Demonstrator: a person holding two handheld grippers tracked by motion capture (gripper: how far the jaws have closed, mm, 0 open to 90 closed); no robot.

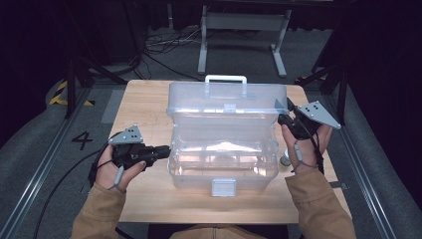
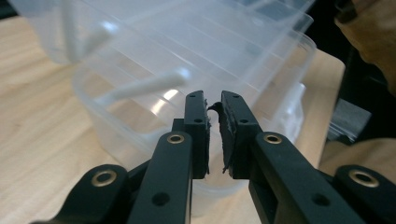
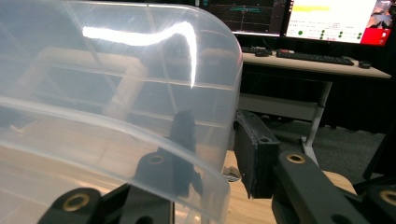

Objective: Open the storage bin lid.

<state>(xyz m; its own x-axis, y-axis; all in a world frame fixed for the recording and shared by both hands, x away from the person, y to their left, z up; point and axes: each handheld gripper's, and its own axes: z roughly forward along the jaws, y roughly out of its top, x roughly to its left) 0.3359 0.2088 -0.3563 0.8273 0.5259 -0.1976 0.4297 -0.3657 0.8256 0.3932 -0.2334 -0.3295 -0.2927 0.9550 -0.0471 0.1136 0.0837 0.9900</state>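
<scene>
A clear plastic toolbox (image 1: 224, 167) stands in the middle of the wooden table (image 1: 144, 104), its lid (image 1: 226, 102) swung up and back with a white handle (image 1: 225, 78) on top. My left gripper (image 1: 166, 148) lies level at the box's left wall; in the left gripper view its jaws (image 2: 213, 100) stand a narrow gap apart with nothing between them, the box (image 2: 140, 116) just beyond. My right gripper (image 1: 284, 117) is at the lid's right end. There the lid's edge (image 3: 140, 126) runs between its jaws (image 3: 215, 115), one jaw inside behind the plastic, the other outside, neither pad clearly pressing.
A white latch (image 1: 223, 187) hangs on the box's front. A small pale object (image 1: 285, 159) lies on the table right of the box. A metal stand (image 1: 244, 30) and cables sit on the floor beyond the table. A desk with monitors (image 3: 327, 18) stands farther off.
</scene>
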